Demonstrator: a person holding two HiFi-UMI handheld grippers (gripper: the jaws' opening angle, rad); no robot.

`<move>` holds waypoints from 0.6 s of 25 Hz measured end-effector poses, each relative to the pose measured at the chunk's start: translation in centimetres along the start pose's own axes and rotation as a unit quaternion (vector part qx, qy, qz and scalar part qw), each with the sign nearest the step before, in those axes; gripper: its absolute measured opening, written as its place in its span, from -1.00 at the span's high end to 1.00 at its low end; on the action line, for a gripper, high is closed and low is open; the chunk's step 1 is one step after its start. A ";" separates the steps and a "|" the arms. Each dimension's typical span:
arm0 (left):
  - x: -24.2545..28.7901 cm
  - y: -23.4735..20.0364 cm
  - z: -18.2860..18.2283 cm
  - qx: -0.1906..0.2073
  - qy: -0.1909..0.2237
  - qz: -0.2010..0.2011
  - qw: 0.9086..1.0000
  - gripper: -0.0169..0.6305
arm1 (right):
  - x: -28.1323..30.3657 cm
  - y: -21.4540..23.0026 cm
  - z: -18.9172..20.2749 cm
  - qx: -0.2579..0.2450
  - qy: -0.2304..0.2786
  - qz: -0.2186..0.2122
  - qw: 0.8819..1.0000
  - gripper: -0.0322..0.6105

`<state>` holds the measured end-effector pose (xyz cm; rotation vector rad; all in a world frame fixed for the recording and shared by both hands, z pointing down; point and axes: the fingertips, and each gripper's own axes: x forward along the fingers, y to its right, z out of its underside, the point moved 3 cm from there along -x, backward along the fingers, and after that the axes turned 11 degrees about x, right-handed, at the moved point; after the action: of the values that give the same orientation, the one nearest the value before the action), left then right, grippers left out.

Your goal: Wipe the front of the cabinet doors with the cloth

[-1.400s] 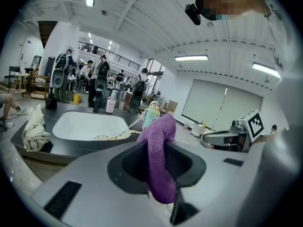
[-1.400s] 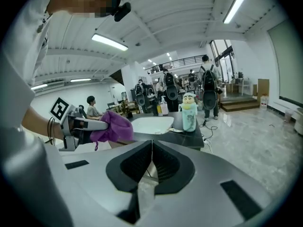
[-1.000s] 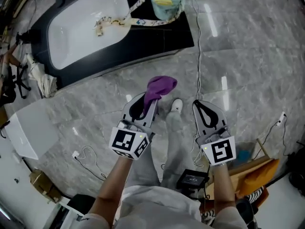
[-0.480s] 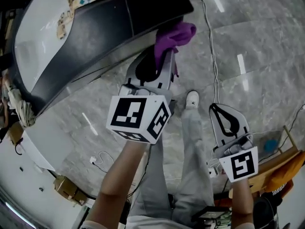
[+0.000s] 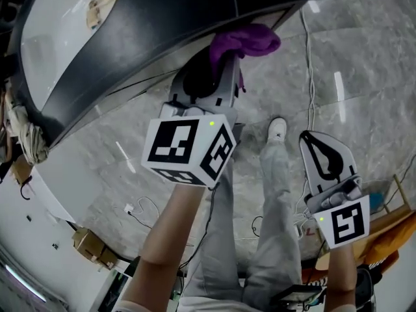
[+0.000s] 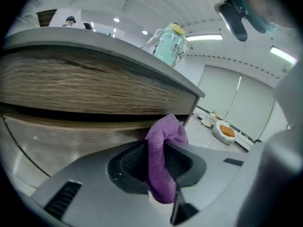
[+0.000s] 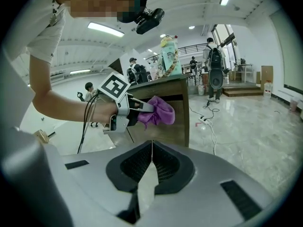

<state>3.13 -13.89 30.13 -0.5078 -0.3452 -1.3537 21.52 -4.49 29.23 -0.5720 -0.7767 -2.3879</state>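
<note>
Wood-grain cabinet (image 6: pixel 85 86), dark grey overhanging top (image 5: pixel 162 31), front facing left claw. Left claw (image 6: pixel 158 162) raised at cabinet front, jaws pinching purple fleecy cloth (image 6: pixel 163 141). Right claw (image 7: pixel 151 157) held low, well apart from cabinet, jaws pressed together, nothing between. Cloth bunched past left jaw tips, at upper front edge near cabinet corner, just under top. Contact with the wood: can't tell.

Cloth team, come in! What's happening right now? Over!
Left gripper shut on cloth. Right gripper shut, empty, held aside. Cloth up at cabinet front; contact unclear. Nothing in the way.
</note>
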 end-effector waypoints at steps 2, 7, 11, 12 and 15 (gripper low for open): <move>-1.4 -2.1 0.8 -0.008 -0.003 -0.017 1.000 0.67 | 1.0 -1.1 -0.2 -0.007 -0.002 -0.005 1.000 0.81; -5.0 -7.6 2.4 -0.020 -0.017 -0.041 0.999 0.67 | 3.3 -5.2 -0.6 -0.009 0.001 -0.021 1.000 0.81; -7.3 -10.7 3.2 -0.011 -0.021 -0.049 0.999 0.67 | 4.8 -8.2 -0.5 -0.015 0.000 -0.030 0.999 0.81; -7.9 -11.4 3.5 -0.011 -0.022 -0.052 0.998 0.67 | 5.2 -8.9 -0.4 -0.018 -0.003 -0.030 0.999 0.81; -9.8 -14.0 4.4 -0.014 -0.031 -0.063 0.997 0.67 | 6.3 -10.8 -0.3 -0.027 -0.006 -0.029 0.999 0.81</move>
<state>-12.23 -5.28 30.86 -0.5601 -0.4142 -1.4685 10.04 0.28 28.16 -0.5941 -0.7467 -2.4672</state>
